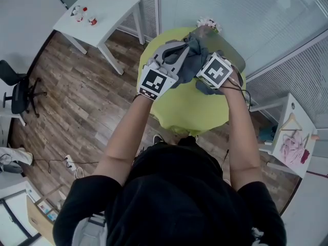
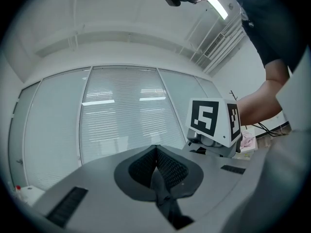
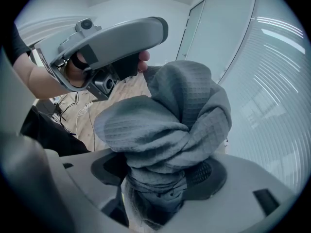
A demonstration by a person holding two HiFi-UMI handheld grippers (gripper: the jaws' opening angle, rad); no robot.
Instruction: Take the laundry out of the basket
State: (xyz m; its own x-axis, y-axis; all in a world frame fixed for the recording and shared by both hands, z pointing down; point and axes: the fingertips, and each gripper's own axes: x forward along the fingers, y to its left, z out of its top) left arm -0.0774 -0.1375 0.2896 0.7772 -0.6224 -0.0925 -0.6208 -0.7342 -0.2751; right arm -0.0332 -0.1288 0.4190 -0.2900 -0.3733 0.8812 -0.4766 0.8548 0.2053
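A grey waffle-weave cloth (image 1: pixel 197 47) hangs bunched between my two grippers above the round yellow-green table (image 1: pixel 189 111). In the right gripper view the cloth (image 3: pixel 170 115) fills the jaws as a thick twisted wad, and my right gripper (image 3: pixel 165 174) is shut on it. My left gripper (image 2: pixel 156 152) points level with its pads together, pinching a thin dark strip of the cloth (image 2: pixel 165 198). In the head view the left gripper (image 1: pixel 180 49) sits just left of the right gripper (image 1: pixel 205 60), both close together. No basket is plainly in view.
A white table (image 1: pixel 102 9) with small bottles (image 1: pixel 84 14) stands at the back left. A black office chair (image 1: pixel 20 94) is at the far left. A white stand with pink fabric (image 1: pixel 292 147) is at the right. Glass walls with blinds run behind the round table.
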